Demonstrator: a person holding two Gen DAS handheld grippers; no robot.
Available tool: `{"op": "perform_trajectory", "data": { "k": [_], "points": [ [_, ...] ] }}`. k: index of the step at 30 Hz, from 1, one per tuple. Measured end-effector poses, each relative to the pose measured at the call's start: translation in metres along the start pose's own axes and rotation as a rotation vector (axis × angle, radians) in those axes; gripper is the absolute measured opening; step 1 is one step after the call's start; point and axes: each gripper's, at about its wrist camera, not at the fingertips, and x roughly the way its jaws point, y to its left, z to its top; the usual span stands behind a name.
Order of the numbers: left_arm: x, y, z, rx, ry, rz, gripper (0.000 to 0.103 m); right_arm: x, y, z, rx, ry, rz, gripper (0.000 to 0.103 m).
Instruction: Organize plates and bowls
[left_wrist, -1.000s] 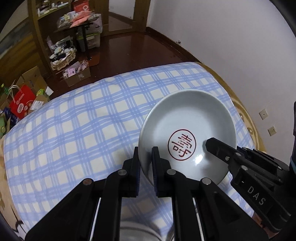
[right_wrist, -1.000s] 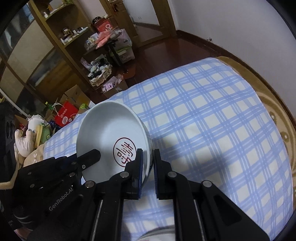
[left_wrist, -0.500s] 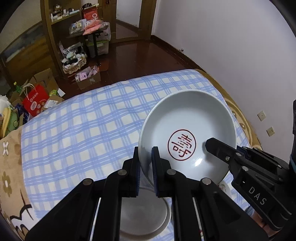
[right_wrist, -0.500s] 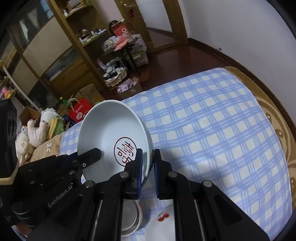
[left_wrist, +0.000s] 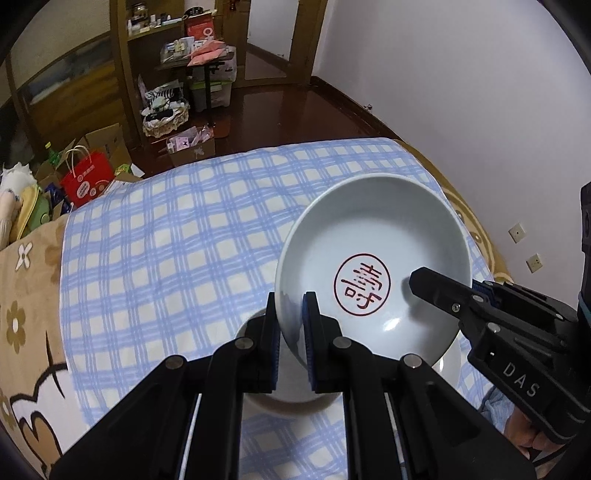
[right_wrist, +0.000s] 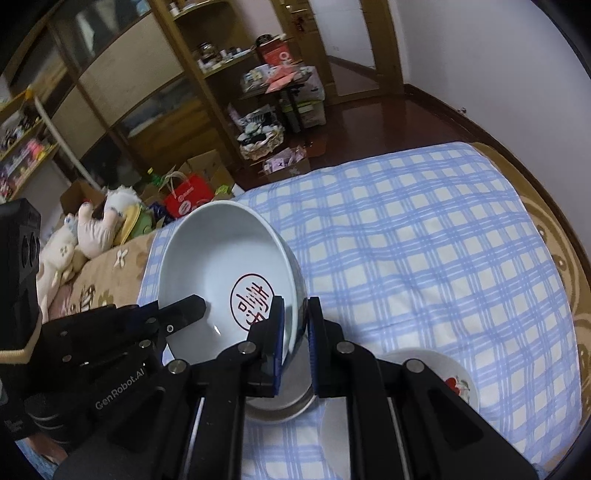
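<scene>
A pale grey bowl (left_wrist: 373, 236) with a red round seal mark inside is held above the bed, tilted toward the cameras. My left gripper (left_wrist: 291, 321) is shut on its near left rim. My right gripper (right_wrist: 295, 325) is shut on its opposite rim; the bowl shows in the right wrist view (right_wrist: 221, 258). Each gripper shows in the other's view, the right one (left_wrist: 443, 291) and the left one (right_wrist: 181, 314). Under the bowl sits another bowl (right_wrist: 284, 402) on the bed. A small white plate with a red cherry print (right_wrist: 439, 373) lies to its right.
The bed has a blue-and-white checked cover (left_wrist: 166, 240) and a tan flowered blanket (left_wrist: 26, 295) at the left. Beyond the bed are the dark wood floor, shelves, boxes, a red bag (left_wrist: 86, 181) and soft toys (right_wrist: 92, 229). A white wall stands at the right.
Both grippers have lifted and drawn back with the bowl, so more of the room shows. The lower bowl and the cherry plate have come into view beneath.
</scene>
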Motion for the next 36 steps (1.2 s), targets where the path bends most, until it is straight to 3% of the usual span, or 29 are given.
{"op": "perform_trajectory", "data": {
  "k": [10, 18, 24, 36],
  "points": [
    [-0.005, 0.014, -0.029, -0.014, -0.01, 0.049, 0.011, 0.008, 0.015, -0.032, -0.044, 0.003, 0.023, 0.013],
    [0.028, 0.028, -0.048, -0.076, 0.017, 0.034, 0.012, 0.032, 0.01, -0.043, -0.043, 0.012, 0.027, 0.013],
    [0.046, 0.032, -0.052, -0.062, 0.025, 0.084, 0.012, 0.059, 0.009, -0.048, -0.029, 0.047, 0.02, 0.013],
    [0.078, 0.041, -0.063, -0.067, 0.085, 0.071, 0.013, 0.09, 0.002, -0.053, -0.025, 0.122, 0.022, 0.013]
  ]
}}
